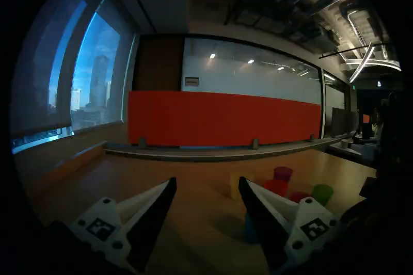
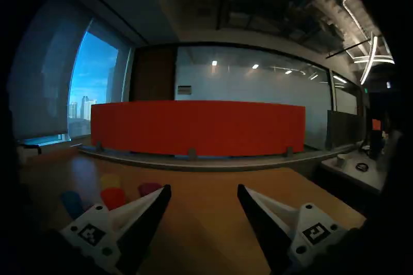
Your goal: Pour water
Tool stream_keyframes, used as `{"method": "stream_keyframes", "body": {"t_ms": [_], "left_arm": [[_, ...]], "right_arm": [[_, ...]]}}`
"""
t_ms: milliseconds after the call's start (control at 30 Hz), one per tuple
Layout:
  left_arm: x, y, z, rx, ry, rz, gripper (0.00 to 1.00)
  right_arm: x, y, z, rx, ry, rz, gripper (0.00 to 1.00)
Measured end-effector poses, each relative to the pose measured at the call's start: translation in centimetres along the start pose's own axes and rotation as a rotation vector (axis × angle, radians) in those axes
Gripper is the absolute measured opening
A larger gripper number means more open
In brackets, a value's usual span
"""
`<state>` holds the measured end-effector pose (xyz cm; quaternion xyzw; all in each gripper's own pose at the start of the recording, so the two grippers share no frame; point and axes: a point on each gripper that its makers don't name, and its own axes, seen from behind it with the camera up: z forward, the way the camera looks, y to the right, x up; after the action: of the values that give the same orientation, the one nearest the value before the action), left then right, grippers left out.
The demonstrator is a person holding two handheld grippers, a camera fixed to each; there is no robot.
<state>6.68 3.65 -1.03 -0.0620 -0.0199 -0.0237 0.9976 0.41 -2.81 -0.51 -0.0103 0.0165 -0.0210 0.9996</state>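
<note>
Warm-toned, the wooden tabletop (image 1: 196, 172) ran back to a long orange partition panel (image 1: 222, 117). Above it the left gripper (image 1: 207, 181) and the right gripper (image 2: 204, 188) both hung spread wide, holding nothing. A cluster of small coloured plastic cups (image 1: 276, 186) stood just beyond the left gripper's right-hand finger. They looked light, stiff and easily tipped, best pinched mid-wall. The left gripper view took in a green plastic cup (image 1: 322, 192), the right gripper view a pale side desk (image 2: 335, 170).

— How many cups are you seeing?
— I'm counting six: one yellow cup (image 1: 235, 182), one purple cup (image 1: 283, 173), one red cup (image 1: 276, 186), a second red cup (image 1: 298, 196), one green cup (image 1: 322, 192), one blue cup (image 1: 249, 226).
</note>
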Motion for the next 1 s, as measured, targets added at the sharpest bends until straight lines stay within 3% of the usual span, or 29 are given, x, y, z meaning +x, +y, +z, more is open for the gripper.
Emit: {"method": "stream_keyframes", "body": {"t_ms": [533, 900, 1000], "left_arm": [[-0.6, -1.9, -0.1, 0.099, 0.062, 0.032, 0.89], [-1.5, -2.3, 0.2, 0.124, 0.077, 0.096, 0.89], [-2.1, -2.8, 0.4, 0.13, 0.069, 0.094, 0.89]], "right_arm": [[0.3, 1.0, 0.4, -0.03, -0.01, 0.029, 0.99], [1.1, 1.4, 0.5, -0.046, -0.009, 0.036, 0.99], [1.5, 1.4, 0.5, -0.047, -0.003, 0.031, 0.99]]}}
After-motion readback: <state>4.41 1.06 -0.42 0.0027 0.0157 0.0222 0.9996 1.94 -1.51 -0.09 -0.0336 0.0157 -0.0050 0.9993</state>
